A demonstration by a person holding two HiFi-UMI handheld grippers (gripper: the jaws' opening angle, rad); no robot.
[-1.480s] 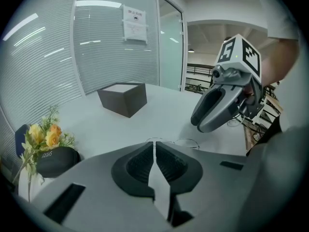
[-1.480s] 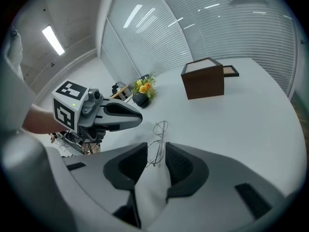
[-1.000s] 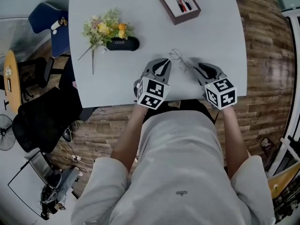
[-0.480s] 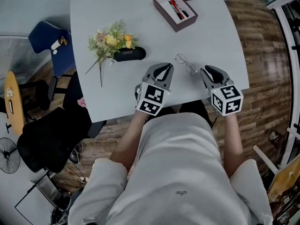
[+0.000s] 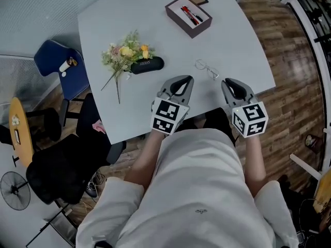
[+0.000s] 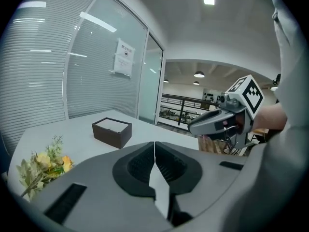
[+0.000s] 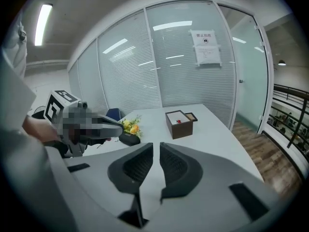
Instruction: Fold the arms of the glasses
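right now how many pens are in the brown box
2: a red pen and a black pen, side by side inside the brown box at the table's far end. They are small, so another may be hidden.

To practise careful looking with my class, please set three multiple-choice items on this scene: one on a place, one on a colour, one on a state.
1. Where do the glasses lie?
A in a drawer
B on the bare table
C on a book

2. What colour is the case beside the flowers?
A red
B white
C black

3. How do the jaws of the left gripper stand?
A shut, with nothing between them
B wide apart
C clamped on the glasses

Key:
1 B: the head view shows them lying on the white top, clear of everything else.
2 C: it is a dark oval against the white top.
3 A: its own view shows the pads meeting with nothing between them.
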